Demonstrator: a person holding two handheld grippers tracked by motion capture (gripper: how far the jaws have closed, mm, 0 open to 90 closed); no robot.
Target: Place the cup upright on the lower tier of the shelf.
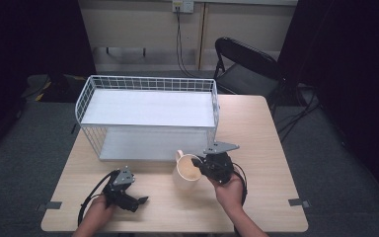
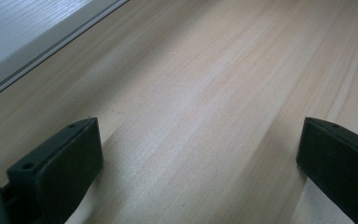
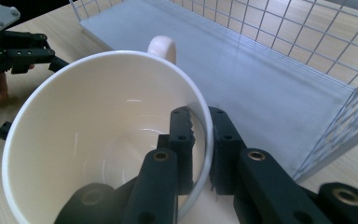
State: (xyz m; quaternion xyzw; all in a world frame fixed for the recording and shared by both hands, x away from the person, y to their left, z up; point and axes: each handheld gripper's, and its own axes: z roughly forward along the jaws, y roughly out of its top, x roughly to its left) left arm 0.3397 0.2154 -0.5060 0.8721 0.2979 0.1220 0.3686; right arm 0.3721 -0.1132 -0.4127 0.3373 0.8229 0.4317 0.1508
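The right tongs (image 1: pixel 201 165) are clamped on the rim of a cream cup (image 1: pixel 188 169), one jaw inside the bowl and the other outside against the wall, as the right gripper view shows plainly. The cup (image 3: pixel 98 140) is tipped so that its mouth faces up and back along the tongs (image 3: pixel 203 140); its axis from base to mouth appears to lean rather than stand upright, though whether the base touches the counter (image 1: pixel 256 148) cannot be told. Its handle (image 3: pixel 162 46) sits on the far side of the rim from the jaws, pointing toward the white wire rack (image 1: pixel 148 116). The rack's lower shelf (image 3: pixel 242 70) lies just beyond the cup, ahead of the right tongs, and its mesh wall rises to their right in the right gripper view.

The left tongs (image 1: pixel 140 200) rest low over the counter, well to the left of the cup and apart from it. Their jaws stand wide apart with nothing between them but bare wood (image 2: pixel 205 116). The edge of the rack's base (image 2: pixel 28 42) shows ahead and to their left. A hand (image 1: pixel 229 190) grips the right tool from below. A black folding chair (image 1: pixel 246 64) stands beyond the counter.
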